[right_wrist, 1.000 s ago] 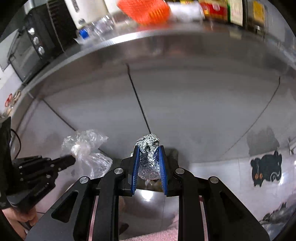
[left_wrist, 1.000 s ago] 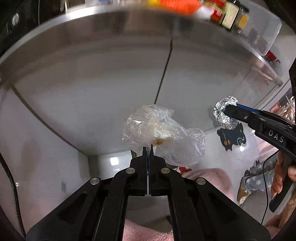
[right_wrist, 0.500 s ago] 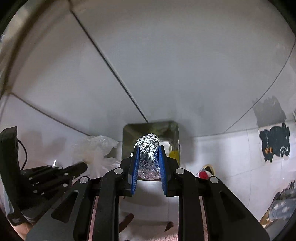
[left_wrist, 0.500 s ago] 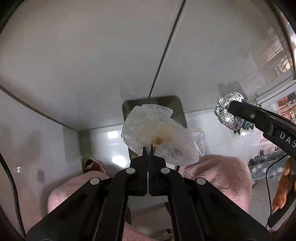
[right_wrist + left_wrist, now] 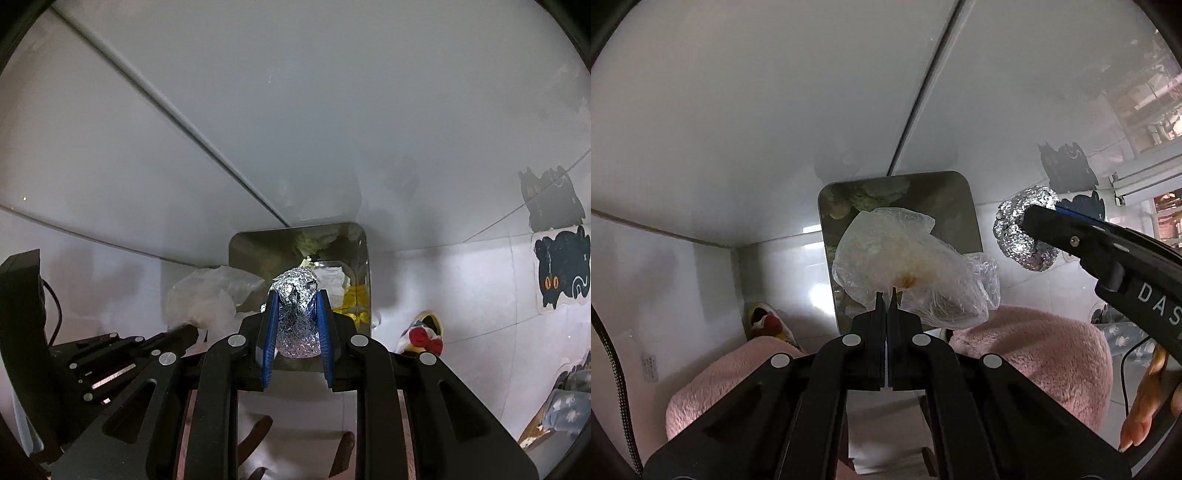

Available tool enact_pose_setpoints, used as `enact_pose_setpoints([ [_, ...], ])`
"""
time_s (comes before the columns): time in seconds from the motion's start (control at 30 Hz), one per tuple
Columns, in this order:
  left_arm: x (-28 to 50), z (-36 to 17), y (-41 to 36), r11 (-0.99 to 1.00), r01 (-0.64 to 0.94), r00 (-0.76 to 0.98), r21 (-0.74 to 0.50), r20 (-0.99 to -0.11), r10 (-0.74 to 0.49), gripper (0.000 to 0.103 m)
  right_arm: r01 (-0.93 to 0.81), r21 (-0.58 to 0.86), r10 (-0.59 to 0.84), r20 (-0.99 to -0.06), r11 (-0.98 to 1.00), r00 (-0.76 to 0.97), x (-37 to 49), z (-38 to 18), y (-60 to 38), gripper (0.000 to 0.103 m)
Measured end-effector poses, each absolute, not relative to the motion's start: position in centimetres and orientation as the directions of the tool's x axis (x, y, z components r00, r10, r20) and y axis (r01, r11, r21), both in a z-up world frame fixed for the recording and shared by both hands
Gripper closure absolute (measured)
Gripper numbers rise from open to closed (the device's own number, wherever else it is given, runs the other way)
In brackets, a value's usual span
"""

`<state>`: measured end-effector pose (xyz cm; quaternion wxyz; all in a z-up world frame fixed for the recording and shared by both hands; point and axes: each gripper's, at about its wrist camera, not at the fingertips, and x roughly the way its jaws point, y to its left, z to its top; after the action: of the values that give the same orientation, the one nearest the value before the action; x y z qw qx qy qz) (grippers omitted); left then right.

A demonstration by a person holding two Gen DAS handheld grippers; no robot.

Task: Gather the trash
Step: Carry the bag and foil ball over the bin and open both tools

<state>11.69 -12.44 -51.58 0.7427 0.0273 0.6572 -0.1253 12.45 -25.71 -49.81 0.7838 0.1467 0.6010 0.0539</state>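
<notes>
Both my grippers have dropped from the worktop; the open bin now lies at twelve o'clock past both jaws. Left gripper is clamped on the plastic wrap, right gripper on the foil ball.

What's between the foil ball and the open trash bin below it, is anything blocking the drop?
Nothing visible blocks it. The foil ball, clamped in the right gripper, hangs over the open trash bin, which already holds scraps. The plastic bag in the left gripper hangs beside it, not underneath.

both tongs lowered, trash bin now below
</notes>
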Motion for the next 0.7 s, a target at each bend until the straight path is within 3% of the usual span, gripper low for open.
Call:
enact_pose_setpoints([
  [0.1, 12.0, -51.8, -12.4, 0.968, 0.215, 0.101, -0.132, -0.983, -0.156, 0.101, 0.094, 0.303, 0.269, -0.924, 0.948, 0.271, 13.0, -49.8, -25.8, 0.079],
  [0.23, 12.1, -51.5, -12.1, 0.969, 0.206, 0.104, -0.136, -0.982, -0.16, 0.084, 0.092, 0.303, 0.268, -0.923, 0.949, 0.278, 13.2, -49.8, -26.0, 0.076],
  [0.33, 12.0, -50.9, -12.0, 0.971, 0.197, 0.12, -0.133, -0.98, -0.159, 0.07, 0.094, 0.306, 0.268, -0.919, 0.947, 0.288, 13.1, -49.4, -26.0, 0.054],
  [0.43, 11.9, -50.1, -11.9, 0.973, 0.188, 0.142, -0.136, -0.976, -0.164, 0.059, 0.092, 0.303, 0.263, -0.917, 0.949, 0.3, 12.9, -48.7, -26.1, 0.051],
  [0.57, 11.3, -48.3, -11.6, 0.972, 0.198, 0.188, -0.13, -0.968, -0.168, 0.038, 0.1, 0.299, 0.252, -0.911, 0.949, 0.326, 12.2, -47.3, -26.5, 0.031],
  [0.7, 10.5, -46.3, -11.1, 0.971, 0.202, 0.23, -0.131, -0.957, -0.177, 0.028, 0.098, 0.287, 0.236, -0.905, 0.953, 0.353, 11.5, -45.7, -26.9, 0.024],
])
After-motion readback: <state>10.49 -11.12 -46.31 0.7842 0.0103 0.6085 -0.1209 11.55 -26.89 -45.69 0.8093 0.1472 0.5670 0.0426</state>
